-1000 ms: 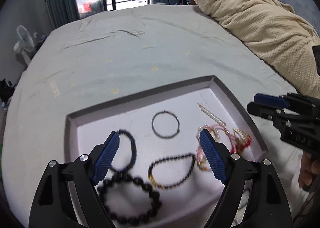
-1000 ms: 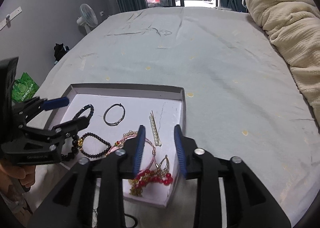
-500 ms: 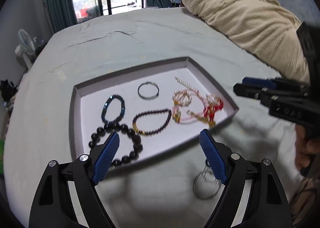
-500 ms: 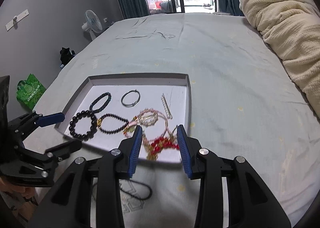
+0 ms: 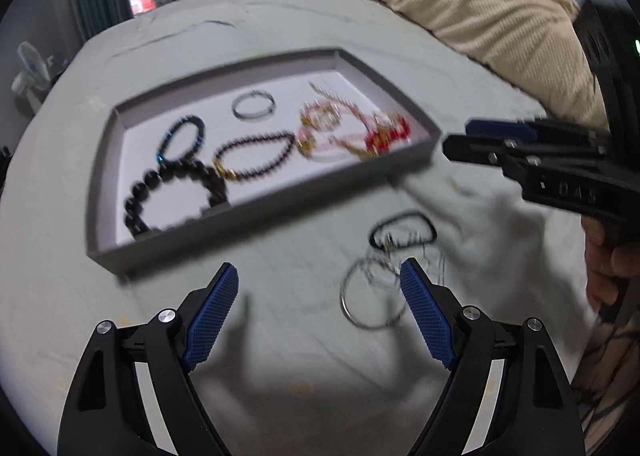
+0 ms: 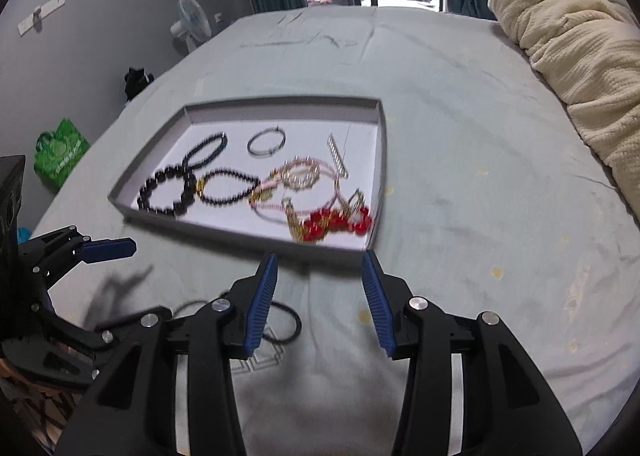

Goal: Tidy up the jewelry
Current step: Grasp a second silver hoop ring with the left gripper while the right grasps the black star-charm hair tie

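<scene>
A grey tray (image 5: 102, 184) (image 6: 382, 144) lies on the bed and holds several bracelets: a big black bead one (image 5: 140, 196), a dark bead one (image 6: 228, 198), a thin ring (image 6: 266, 142), and a pink, gold and red tangle (image 5: 352, 132) (image 6: 320, 216). Outside the tray, on the sheet, lie a silver hoop (image 5: 370, 302) and a black cord loop (image 5: 402, 232) (image 6: 290, 322). My left gripper (image 5: 318, 312) is open and empty, near the hoop. My right gripper (image 6: 320, 296) is open and empty, before the tray's near edge.
A cream blanket (image 6: 568, 32) is heaped along the bed's right side. A fan (image 6: 194, 24) and a green bag (image 6: 60, 152) stand on the floor at the left. The pale sheet (image 6: 460, 116) stretches beyond the tray.
Both grippers have pulled back from over the tray toward the near side of the bed. The hoop and cord loop on the sheet have come into view. The right gripper has opened wider.
</scene>
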Available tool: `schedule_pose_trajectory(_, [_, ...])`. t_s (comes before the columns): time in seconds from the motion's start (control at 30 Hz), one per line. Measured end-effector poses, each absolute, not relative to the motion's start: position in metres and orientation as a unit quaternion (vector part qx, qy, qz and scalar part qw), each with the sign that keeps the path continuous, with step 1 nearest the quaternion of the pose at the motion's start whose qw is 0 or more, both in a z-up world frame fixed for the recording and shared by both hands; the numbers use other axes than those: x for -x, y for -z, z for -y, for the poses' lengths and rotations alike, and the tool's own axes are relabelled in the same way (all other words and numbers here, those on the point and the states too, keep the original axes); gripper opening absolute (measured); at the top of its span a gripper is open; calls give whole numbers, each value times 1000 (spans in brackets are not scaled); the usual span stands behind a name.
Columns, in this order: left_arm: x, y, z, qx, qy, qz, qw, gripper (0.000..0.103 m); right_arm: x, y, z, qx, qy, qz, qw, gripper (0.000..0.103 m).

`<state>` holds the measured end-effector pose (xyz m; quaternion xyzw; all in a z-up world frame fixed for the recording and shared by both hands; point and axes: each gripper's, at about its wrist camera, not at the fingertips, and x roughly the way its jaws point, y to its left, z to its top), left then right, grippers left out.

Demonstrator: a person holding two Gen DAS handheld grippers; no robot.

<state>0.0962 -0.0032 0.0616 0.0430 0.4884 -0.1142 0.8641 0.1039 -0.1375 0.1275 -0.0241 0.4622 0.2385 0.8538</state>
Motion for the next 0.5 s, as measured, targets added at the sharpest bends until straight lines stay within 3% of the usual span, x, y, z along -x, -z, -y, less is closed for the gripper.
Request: schedule_pose_trajectory(0.5, [-94,-31,34,-85,148,-500,849,81,-100,-106,123,41,-254,-482,837,46])
